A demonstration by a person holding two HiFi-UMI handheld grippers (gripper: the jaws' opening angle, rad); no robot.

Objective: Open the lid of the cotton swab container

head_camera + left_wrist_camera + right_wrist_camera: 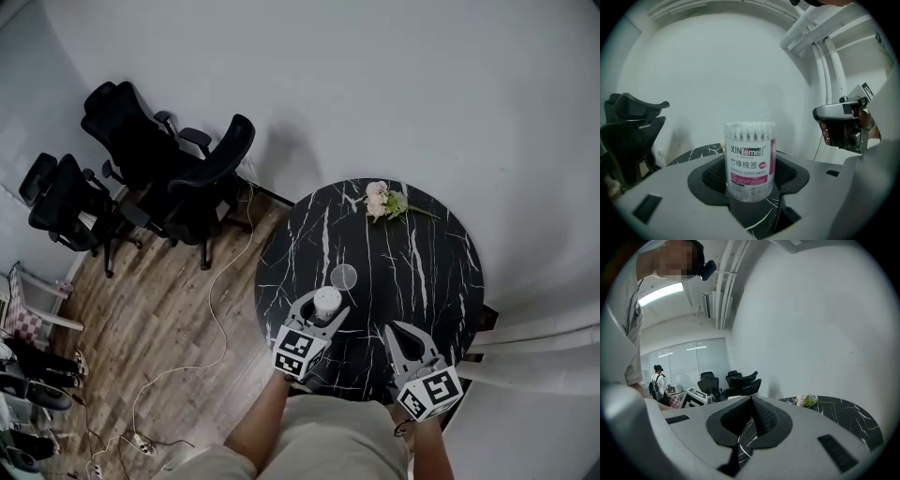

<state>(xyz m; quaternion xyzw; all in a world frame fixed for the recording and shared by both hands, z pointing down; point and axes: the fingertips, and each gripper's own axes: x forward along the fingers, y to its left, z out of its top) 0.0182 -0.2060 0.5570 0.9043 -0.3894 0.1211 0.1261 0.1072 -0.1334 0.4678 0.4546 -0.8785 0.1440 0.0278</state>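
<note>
The cotton swab container (pixel 327 301) stands upright near the front left of the round black marble table (pixel 431 272). My left gripper (pixel 327 307) is shut on the container (pixel 750 161), its pads against the sides. The top shows white swab tips with no lid on it. A clear round lid (pixel 344 277) lies flat on the table just behind the container. My right gripper (pixel 395 331) hovers over the table's front edge, to the right of the container. Its jaws are shut with nothing between them (pixel 751 414). The left gripper view shows that right gripper (pixel 843 124) held up in a hand.
A small bunch of pale flowers (pixel 382 201) lies at the table's far edge. Black office chairs (pixel 178 169) stand on the wooden floor to the left, with a white cable (pixel 220 319) trailing across it. A white wall curves behind the table.
</note>
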